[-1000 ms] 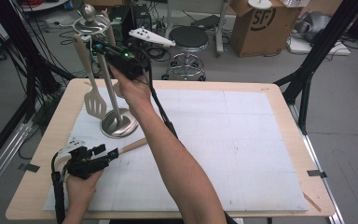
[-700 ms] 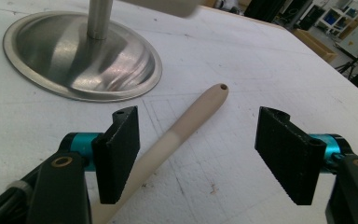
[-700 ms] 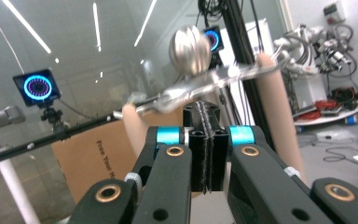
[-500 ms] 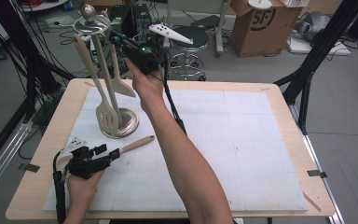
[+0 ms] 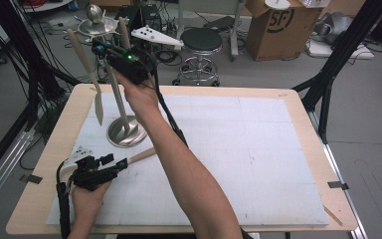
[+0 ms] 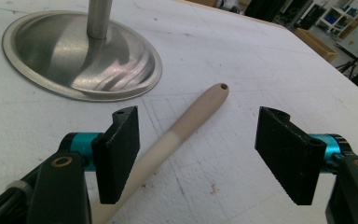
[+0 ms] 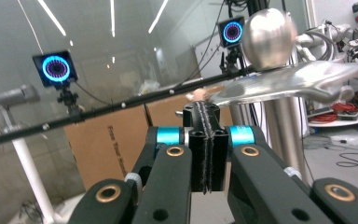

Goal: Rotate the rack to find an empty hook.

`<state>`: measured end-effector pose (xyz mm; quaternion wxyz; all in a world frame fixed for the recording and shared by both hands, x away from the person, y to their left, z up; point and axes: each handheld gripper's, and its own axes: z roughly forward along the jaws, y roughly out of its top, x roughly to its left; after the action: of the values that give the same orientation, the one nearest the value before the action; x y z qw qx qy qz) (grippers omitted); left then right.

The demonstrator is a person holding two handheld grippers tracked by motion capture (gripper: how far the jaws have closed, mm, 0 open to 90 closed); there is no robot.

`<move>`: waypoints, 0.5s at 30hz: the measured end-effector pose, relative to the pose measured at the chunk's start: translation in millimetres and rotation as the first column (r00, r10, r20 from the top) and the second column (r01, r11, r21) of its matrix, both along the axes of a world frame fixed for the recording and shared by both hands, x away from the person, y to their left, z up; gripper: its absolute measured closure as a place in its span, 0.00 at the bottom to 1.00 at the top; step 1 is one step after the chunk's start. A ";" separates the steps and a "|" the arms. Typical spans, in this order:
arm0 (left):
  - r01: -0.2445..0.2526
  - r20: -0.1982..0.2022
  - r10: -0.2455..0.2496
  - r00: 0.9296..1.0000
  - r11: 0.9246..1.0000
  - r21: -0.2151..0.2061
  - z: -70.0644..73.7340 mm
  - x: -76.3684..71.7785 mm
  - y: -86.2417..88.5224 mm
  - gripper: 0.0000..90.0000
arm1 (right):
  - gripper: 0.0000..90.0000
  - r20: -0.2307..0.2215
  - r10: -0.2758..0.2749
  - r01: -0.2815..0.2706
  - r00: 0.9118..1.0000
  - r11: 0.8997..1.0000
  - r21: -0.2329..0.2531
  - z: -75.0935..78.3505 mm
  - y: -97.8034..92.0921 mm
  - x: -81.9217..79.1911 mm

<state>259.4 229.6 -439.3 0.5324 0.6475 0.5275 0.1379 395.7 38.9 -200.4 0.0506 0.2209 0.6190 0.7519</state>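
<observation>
A metal utensil stand rests its round base (image 5: pixel 126 133) (image 6: pixel 74 56) on the white mat, its ball top (image 5: pixel 95 12) (image 7: pixel 268 32) high at the back left. A wood-handled utensil (image 5: pixel 90 74) hangs edge-on at the stand's left. My right gripper (image 5: pixel 100 49) (image 7: pixel 206 109) is raised beside the stand's top, shut on a wooden handle whose tip (image 7: pixel 199 94) pokes out just under a flat hanger arm (image 7: pixel 298 81). My left gripper (image 5: pixel 115 163) (image 6: pixel 196 149) lies open on the mat. Another wooden handle (image 5: pixel 142 155) (image 6: pixel 186 123) lies between its jaws, close to one of them.
The white mat (image 5: pixel 238 149) covers most of the wooden table (image 5: pixel 308 107). Behind the table stand a black stool (image 5: pixel 201 40) and a cardboard box (image 5: pixel 273 25). Black tripod legs (image 5: pixel 328 74) rise at the right, with cables along the left.
My right gripper has risen and swung up and right to the stand's top with its utensil. The hanging utensil has turned edge-on. The left gripper has stayed still.
</observation>
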 end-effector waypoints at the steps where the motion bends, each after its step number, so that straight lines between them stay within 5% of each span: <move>1: 0.000 0.000 0.000 1.000 1.000 0.000 0.1 0.0 0.0 0.35 | 1.00 -0.004 0.001 -0.001 1.000 1.000 -0.011 0.7 2.1 -0.7; 8: 0.000 -0.001 0.000 1.000 1.000 -0.001 0.0 -0.1 -0.9 0.35 | 1.00 -0.005 -0.006 0.005 1.000 0.999 -0.032 -2.2 1.2 -1.0; 15: 0.009 -0.002 -0.009 1.000 1.000 0.003 0.0 0.5 -2.4 0.35 | 1.00 -0.082 -0.056 0.059 0.995 0.998 0.027 -19.4 -23.1 14.3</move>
<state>260.0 227.2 -439.3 0.5315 0.6509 0.5249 0.1354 410.0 15.8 -219.8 0.0439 0.2697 0.6029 0.7496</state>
